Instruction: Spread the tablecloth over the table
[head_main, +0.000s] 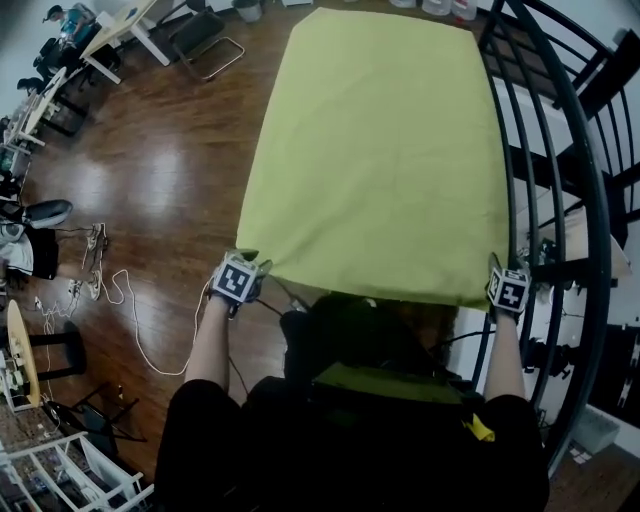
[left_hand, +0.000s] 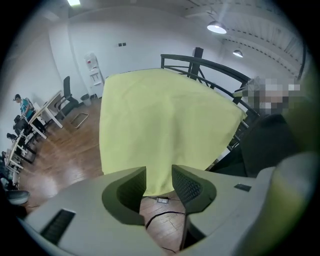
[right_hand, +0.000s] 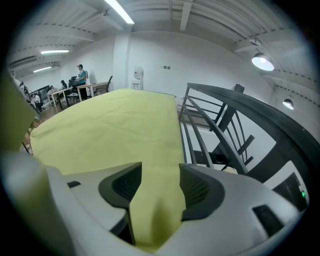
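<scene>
Table hidden beneath tablecloth (head_main: 380, 150), near edge overhanging

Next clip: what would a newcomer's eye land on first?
A yellow-green tablecloth fills the middle of the head view, spread flat. The left tongs and right tongs sit at its two near corners, both open with cloth between them. A black railing curves along the right side.

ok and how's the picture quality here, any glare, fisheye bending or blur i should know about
Head view: white glare patches on the wooden floor; the black railing bows with lens distortion. Left gripper view: strong fisheye, dark corners, the tablecloth evenly lit. Right gripper view: same dark vignette, the nearest tablecloth fold looks soft, the ceiling lamp is blown out.
</scene>
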